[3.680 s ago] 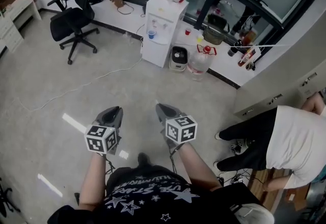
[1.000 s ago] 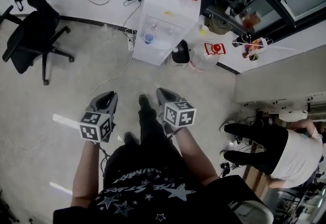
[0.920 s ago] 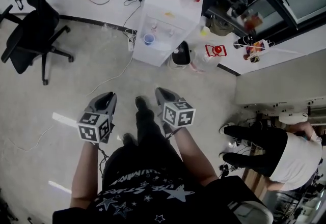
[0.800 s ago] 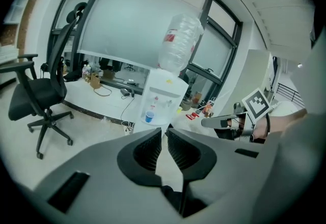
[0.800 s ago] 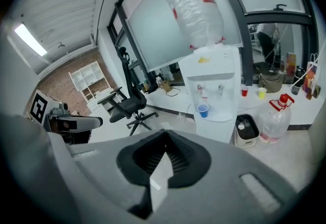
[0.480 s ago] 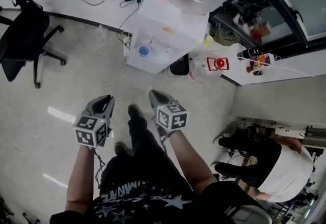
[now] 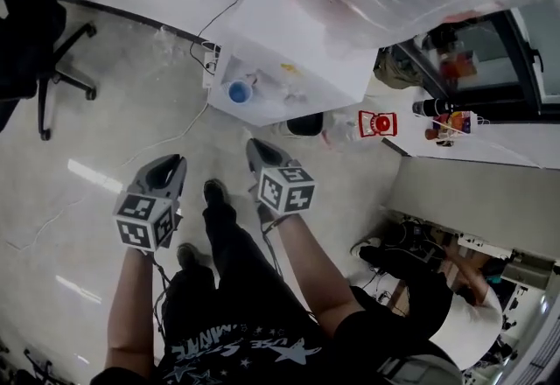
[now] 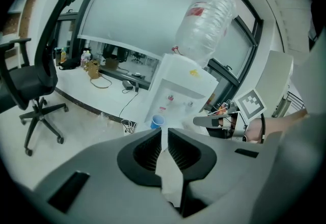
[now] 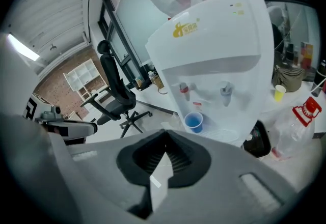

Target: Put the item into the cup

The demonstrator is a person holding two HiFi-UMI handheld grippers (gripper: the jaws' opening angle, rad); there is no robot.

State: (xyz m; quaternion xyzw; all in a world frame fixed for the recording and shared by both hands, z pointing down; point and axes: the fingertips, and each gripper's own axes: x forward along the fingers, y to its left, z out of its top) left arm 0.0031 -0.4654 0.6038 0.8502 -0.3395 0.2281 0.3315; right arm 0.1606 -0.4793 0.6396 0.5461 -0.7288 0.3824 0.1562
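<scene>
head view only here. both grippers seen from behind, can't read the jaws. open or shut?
Observer: Right gripper: its own view shows the jaw tips together, nothing between them.
Operator: Left one?
Observer: Left gripper: jaws a narrow slit apart. I make out no item in the slit.
Operator: Is the blue cup straight under a tap?
Observer: Nearly. The right gripper view shows it upright on the water dispenser ledge, below the red tap and offset a little toward the second tap.
</scene>
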